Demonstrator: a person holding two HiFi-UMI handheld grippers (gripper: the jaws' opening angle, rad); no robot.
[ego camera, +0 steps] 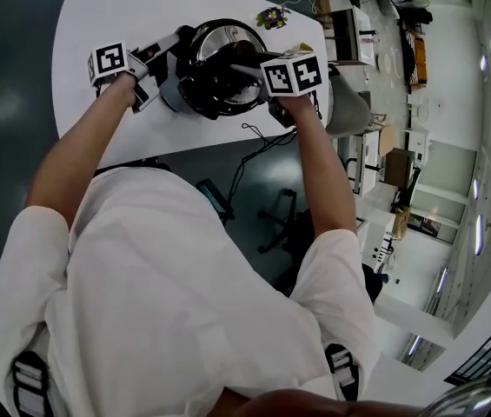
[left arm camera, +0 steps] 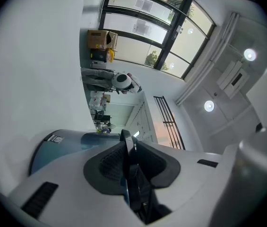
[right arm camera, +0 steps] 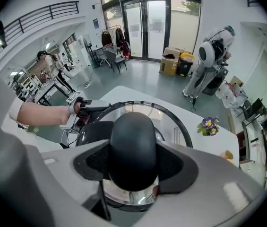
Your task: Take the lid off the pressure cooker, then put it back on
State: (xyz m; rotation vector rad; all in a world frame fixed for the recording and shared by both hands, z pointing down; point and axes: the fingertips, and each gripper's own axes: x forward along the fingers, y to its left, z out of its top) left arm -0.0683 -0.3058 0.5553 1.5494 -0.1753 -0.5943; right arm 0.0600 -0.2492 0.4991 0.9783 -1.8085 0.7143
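**Head view.** A pressure cooker (ego camera: 195,92) stands on a white table (ego camera: 89,11), with a person reaching to it from both sides.

**Left gripper** (ego camera: 175,43): level at the cooker's left side. In the left gripper view its jaws (left arm camera: 129,161) are almost pressed together, pinching a thin black strip (left arm camera: 123,138). Which part of the cooker this is cannot be told.

**Right gripper** (ego camera: 238,71): pointing steeply down over the pot. Its jaws (right arm camera: 133,162) are clamped on the lid's bulky black handle (right arm camera: 133,136). The shiny lid (right arm camera: 173,122) lies over the cooker; whether it is seated cannot be told.

**Far edge of table:** potted purple flowers (right arm camera: 210,125).
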